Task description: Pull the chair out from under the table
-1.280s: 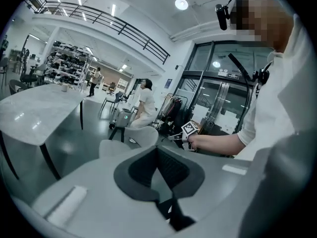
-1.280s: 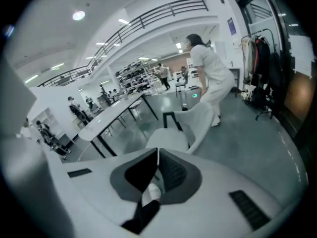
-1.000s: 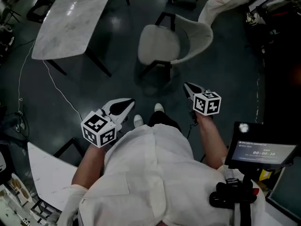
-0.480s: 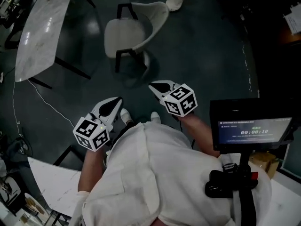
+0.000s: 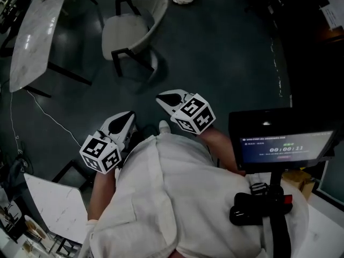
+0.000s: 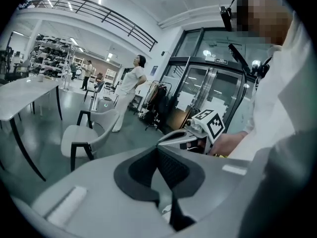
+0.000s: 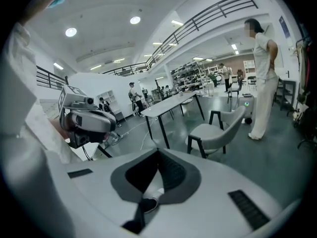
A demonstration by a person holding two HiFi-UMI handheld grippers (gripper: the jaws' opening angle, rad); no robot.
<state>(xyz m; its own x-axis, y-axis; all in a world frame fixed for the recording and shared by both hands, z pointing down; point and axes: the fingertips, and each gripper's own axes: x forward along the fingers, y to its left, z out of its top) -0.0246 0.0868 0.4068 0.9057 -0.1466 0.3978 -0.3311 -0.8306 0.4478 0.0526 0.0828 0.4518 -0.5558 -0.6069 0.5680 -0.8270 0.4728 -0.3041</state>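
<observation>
Grey chair (image 5: 130,29) stood beside the table (image 5: 33,36); well apart from the chair, left gripper (image 5: 129,115) and right gripper (image 5: 160,97) were closed, empty

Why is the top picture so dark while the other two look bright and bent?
Head view: dim, floor nearly black, with glare on the marble table. Left gripper view: bright, wide-angle, so the railing bows and corners go black. Right gripper view: same curving; ceiling lamps blow out white.
</observation>
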